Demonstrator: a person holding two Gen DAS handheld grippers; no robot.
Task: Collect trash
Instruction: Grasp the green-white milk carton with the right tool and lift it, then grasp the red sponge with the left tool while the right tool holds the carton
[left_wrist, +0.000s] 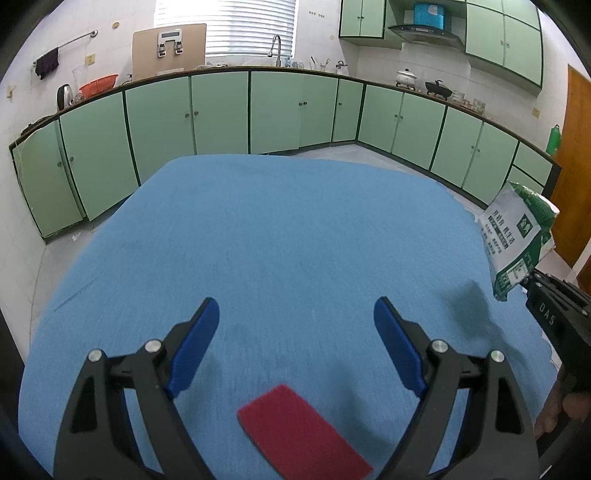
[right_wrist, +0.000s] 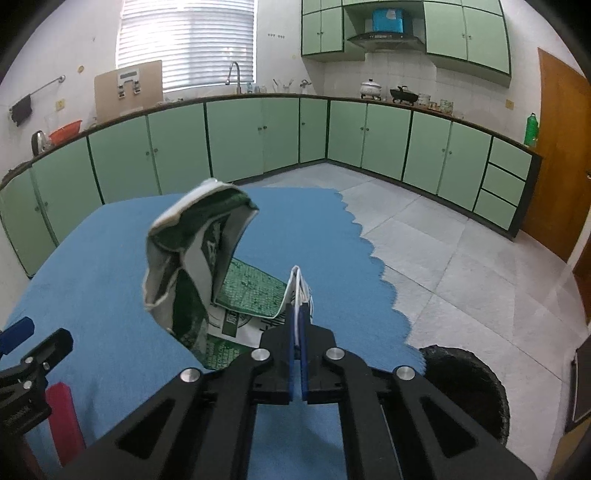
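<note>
A blue-clothed tabletop (left_wrist: 295, 229) fills a green-cabineted kitchen (right_wrist: 236, 136). Right tongs (right_wrist: 297, 321) pinch a green-white bag (right_wrist: 192, 258), lifted near the right edge; left tongs (left_wrist: 296, 325) spread over a red card (left_wrist: 303, 432).

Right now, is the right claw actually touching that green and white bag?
Touching. The right wrist view shows the right claw shut, its blue fingers pinching the edge of the green and white bag, which hangs above the blue cloth.

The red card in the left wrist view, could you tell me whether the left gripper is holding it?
No, the red card lies flat on the blue cloth while the left gripper stands open above it.
</note>
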